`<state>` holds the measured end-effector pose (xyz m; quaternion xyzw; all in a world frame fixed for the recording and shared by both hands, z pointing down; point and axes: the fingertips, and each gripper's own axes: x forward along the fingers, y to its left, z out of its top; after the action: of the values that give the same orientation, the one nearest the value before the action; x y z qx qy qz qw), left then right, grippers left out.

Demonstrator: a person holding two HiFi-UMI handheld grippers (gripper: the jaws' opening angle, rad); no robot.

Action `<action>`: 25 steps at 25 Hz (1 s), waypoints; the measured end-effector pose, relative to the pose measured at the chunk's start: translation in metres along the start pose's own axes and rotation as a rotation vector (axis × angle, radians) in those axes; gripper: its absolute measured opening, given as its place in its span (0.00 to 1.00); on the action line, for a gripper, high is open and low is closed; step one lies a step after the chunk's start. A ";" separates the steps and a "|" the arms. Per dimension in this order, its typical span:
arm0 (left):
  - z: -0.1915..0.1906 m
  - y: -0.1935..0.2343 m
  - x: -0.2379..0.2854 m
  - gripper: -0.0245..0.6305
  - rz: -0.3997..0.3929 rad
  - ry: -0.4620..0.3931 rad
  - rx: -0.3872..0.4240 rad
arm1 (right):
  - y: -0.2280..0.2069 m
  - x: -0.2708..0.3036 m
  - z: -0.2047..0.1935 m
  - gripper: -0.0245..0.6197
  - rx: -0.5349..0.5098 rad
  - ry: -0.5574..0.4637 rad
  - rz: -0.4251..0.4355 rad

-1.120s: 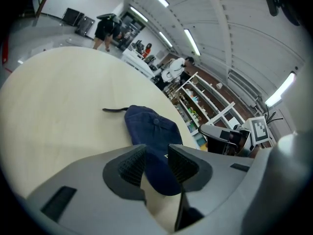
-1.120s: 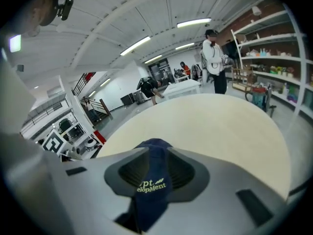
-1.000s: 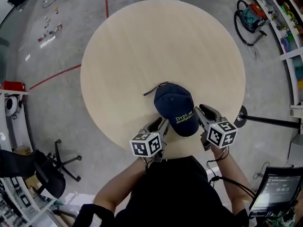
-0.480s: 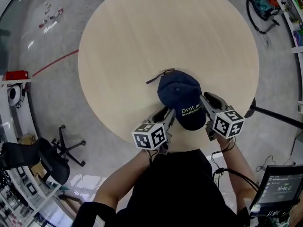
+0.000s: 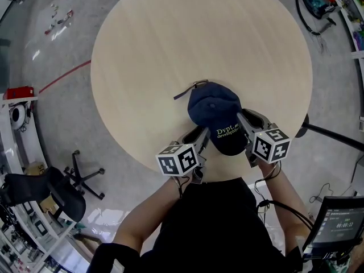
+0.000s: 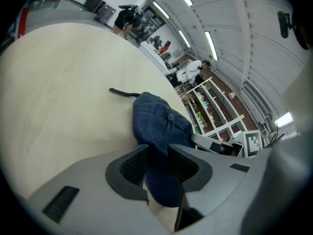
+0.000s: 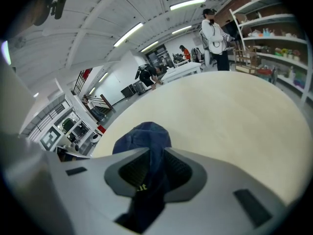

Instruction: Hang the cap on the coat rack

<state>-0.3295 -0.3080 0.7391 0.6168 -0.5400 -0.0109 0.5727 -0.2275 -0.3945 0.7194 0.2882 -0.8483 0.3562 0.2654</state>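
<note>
Cap (image 5: 215,108) sits over the near part of the round desk (image 5: 170,38), with its brim pointing toward you and its crown toward the desk centre. The fabric is dark blue, and light green lettering runs across the front panel. A thin dark strap (image 5: 182,92) trails from the back of the crown toward the far left, over the desk surface. No view confirms whether the underside of the cap rests on the desk.

Your left hand-held gripper (image 5: 199,134) is closed on the left side of the cap, near the brim. In the left gripper view, blue fabric fills the gap between the two ribbed pads (image 6: 133,164), and both pads press on it.

Your right hand-held gripper (image 5: 243,120) is closed on the opposite side of the cap. In the right gripper view, the fabric passes between the pads (image 7: 134,170) and hangs below them, with a fragment of the green lettering showing at the pad edge.

Both tools point away from you and downward, one at each side of the brim, with the marker cubes facing up toward the head camera.

Beyond the desk's right edge, a dark pole (image 5: 335,136) rises from a round base on the floor (image 5: 57,50). An office chair (image 5: 54,195) stands at the lower left, well apart from the desk. A lit screen (image 5: 335,223) sits at the lower right.
</note>
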 end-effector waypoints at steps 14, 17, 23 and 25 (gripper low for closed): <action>0.003 -0.010 -0.005 0.07 -0.009 -0.010 0.077 | 0.013 -0.006 0.000 0.06 -0.006 -0.029 0.026; 0.013 -0.018 -0.012 0.07 -0.021 -0.050 0.118 | 0.020 -0.014 0.008 0.06 0.004 -0.079 0.036; 0.041 -0.048 -0.030 0.07 -0.081 -0.145 0.238 | 0.035 -0.042 0.038 0.06 0.034 -0.232 0.043; 0.047 -0.059 -0.038 0.07 -0.102 -0.168 0.272 | 0.041 -0.054 0.047 0.06 0.036 -0.280 0.042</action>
<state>-0.3367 -0.3288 0.6579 0.7121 -0.5507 -0.0182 0.4352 -0.2296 -0.3899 0.6376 0.3222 -0.8763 0.3331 0.1318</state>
